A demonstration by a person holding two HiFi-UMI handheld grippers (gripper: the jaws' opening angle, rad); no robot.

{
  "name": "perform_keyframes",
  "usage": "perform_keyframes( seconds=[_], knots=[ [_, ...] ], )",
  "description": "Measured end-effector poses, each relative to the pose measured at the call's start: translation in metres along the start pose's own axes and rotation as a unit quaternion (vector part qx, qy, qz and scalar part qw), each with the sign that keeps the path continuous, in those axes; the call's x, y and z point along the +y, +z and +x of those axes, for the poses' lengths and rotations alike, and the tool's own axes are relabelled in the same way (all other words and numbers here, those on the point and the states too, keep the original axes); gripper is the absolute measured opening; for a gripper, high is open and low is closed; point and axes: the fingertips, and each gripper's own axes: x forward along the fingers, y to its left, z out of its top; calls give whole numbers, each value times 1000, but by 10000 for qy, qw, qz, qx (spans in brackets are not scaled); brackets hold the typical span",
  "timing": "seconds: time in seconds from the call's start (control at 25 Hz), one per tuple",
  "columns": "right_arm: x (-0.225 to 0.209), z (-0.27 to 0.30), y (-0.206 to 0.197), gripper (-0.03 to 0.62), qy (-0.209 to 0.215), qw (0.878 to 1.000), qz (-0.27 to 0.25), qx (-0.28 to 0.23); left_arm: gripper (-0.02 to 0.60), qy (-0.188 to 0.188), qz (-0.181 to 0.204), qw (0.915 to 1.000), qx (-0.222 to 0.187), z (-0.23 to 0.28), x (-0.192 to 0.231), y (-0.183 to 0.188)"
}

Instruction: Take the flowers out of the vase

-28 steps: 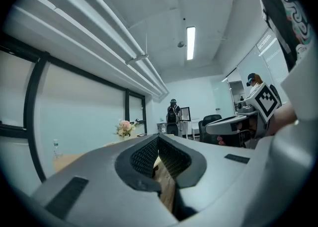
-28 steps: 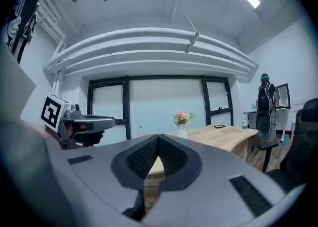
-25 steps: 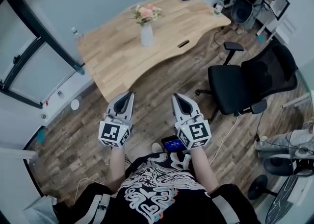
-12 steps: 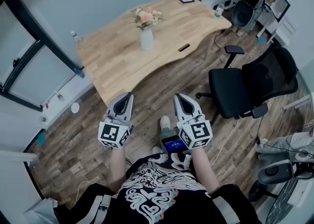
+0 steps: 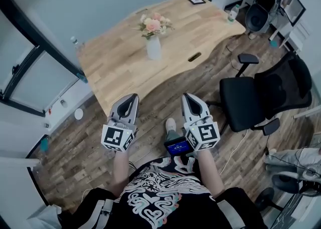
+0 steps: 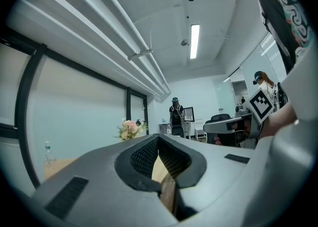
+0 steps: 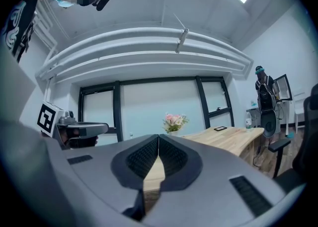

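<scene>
Overhead, whole vase (image 5: 153,50), gripper views, mostly flowers (image 7: 174,120)

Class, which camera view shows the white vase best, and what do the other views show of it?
The head view: the whole vase stands in plain sight on the desk. Both gripper views show mainly the flowers; the vase below them is hidden or nearly so.

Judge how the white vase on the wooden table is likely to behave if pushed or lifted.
The vase stands upright, tall and narrow on the table, so a push near its top would probably tip it. It looks like white ceramic, so likely rigid and breakable. The flowers bunch wider than its neck, so pulling them might drag it along.
</scene>
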Motion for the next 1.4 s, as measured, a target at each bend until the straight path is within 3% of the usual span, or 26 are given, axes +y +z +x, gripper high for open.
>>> perform_keyframes(
  seconds=[0.6, 0.84, 1.08, 1.4],
  knots=[
    [-80, 161, -1, 6, 371, 9980, -385, 339, 6, 259, -92, 9996, 90, 146, 100, -12],
    [-109, 198, 1, 6, 449, 9971, -557, 272, 6, 315, -36, 9994, 153, 194, 118, -20],
    [-129, 225, -7, 6, 728, 9956, -484, 342, 6, 343, 93, 9991, 220, 223, 128, -21],
    [-138, 240, -34, 6, 979, 9925, -412, 612, 6, 582, 25, 9978, 307, 224, 146, -36]
  ],
)
